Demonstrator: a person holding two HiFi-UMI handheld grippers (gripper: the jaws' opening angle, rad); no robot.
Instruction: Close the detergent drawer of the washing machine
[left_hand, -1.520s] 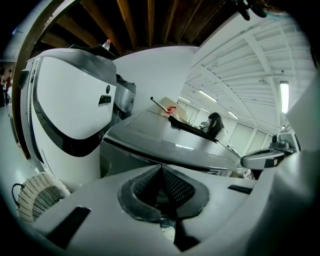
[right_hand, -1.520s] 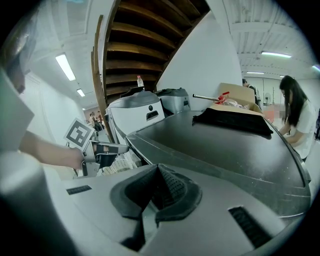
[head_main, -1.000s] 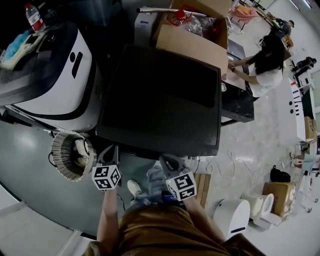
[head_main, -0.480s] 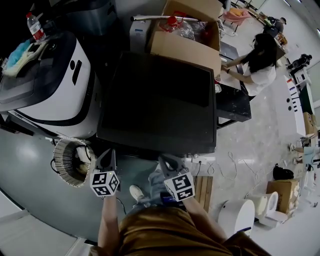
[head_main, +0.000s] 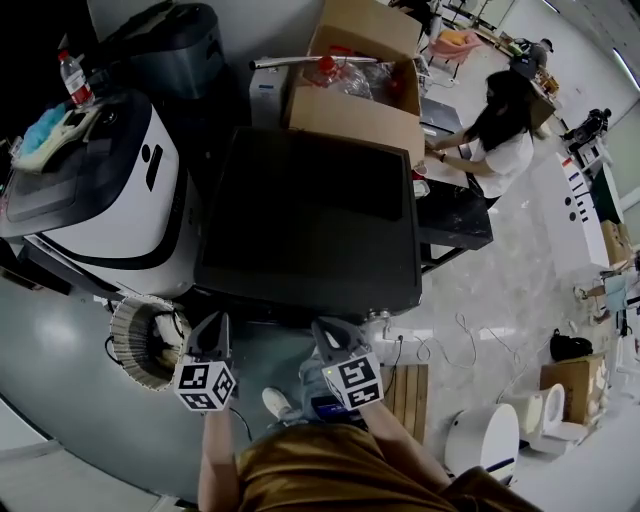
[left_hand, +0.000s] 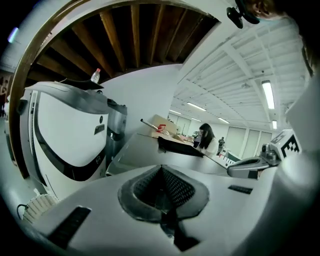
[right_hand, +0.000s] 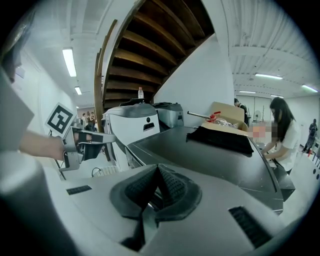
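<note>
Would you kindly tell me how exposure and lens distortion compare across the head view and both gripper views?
Head view: the dark machine top reads almost black, the floor at right bright, straight edges bowed. Left gripper view: heavy fisheye, black corners, ceiling lamp blown out. Right gripper view: same fisheye, strip light glaring.

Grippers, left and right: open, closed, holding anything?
Left gripper: closed, holding nothing.
Right gripper: closed, holding nothing.

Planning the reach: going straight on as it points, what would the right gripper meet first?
The right gripper would likely meet the dark washing machine, near the front edge of its top; depth is unclear.
</note>
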